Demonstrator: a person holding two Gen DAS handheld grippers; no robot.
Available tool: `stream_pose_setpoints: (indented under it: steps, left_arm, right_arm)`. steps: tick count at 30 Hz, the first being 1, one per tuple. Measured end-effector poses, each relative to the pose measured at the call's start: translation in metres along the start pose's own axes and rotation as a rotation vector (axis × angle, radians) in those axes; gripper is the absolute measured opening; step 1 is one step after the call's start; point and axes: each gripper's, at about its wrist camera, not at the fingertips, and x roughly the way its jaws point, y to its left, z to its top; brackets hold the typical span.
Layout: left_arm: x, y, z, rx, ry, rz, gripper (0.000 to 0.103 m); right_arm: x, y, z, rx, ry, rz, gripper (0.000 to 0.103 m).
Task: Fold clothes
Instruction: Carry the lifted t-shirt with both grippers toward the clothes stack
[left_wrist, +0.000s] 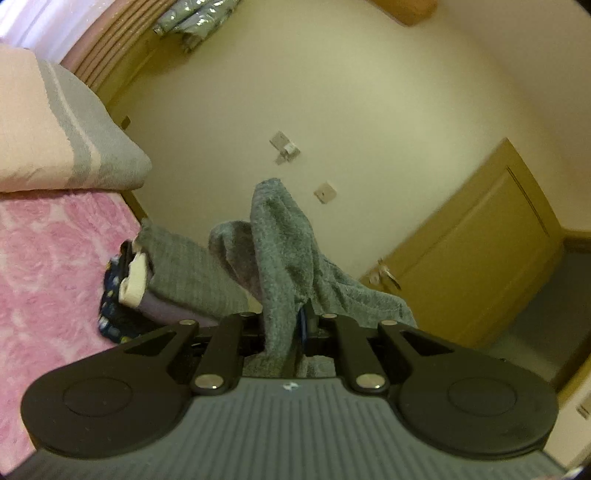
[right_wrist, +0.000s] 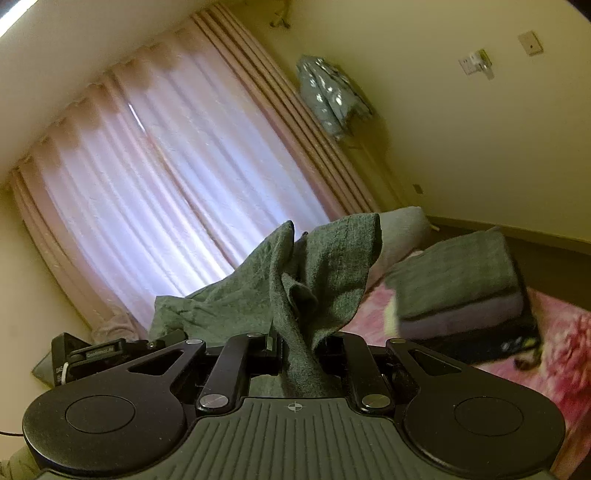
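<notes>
I count 2 grippers, left (left_wrist: 282, 332) and right (right_wrist: 295, 347), both pinching 1 grey garment (left_wrist: 280, 251). 1 folded pile (right_wrist: 458, 280) on 1 pink blanket (left_wrist: 48, 266), 1 pillow (left_wrist: 55, 136), 1 door (left_wrist: 476, 258).

Cream walls (left_wrist: 369, 92), wooden door (left_wrist: 491, 243), backlit pink curtains (right_wrist: 166, 177), pink floral bedspread (left_wrist: 48, 266).

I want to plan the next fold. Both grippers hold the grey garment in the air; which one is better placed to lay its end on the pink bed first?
Probably the left gripper: the pink bed lies close beside it, near the folded stack. The right gripper faces the curtain. Both are shut on the grey garment.
</notes>
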Motion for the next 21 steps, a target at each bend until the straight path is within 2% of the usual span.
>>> stream_pose_setpoints:
  steps: [4,10,16,21]
  left_arm:
    - [0.06,0.008,0.015,0.025,-0.034,0.027,0.008]
    - [0.136,0.021,0.03,0.01,0.01,0.085,0.008]
    - [0.195,0.05,0.035,-0.034,0.048,0.131,0.008]
    - [0.228,0.072,0.046,-0.054,0.089,0.162,0.008]
  right_arm:
    - [0.026,-0.059,0.04,0.005,0.004,0.028,0.011]
    - [0.065,-0.134,0.084,0.043,0.075,0.023,0.011]
    - [0.102,-0.195,0.116,0.106,0.11,0.008,0.011]
    - [0.13,-0.231,0.136,0.162,0.141,-0.002,0.011]
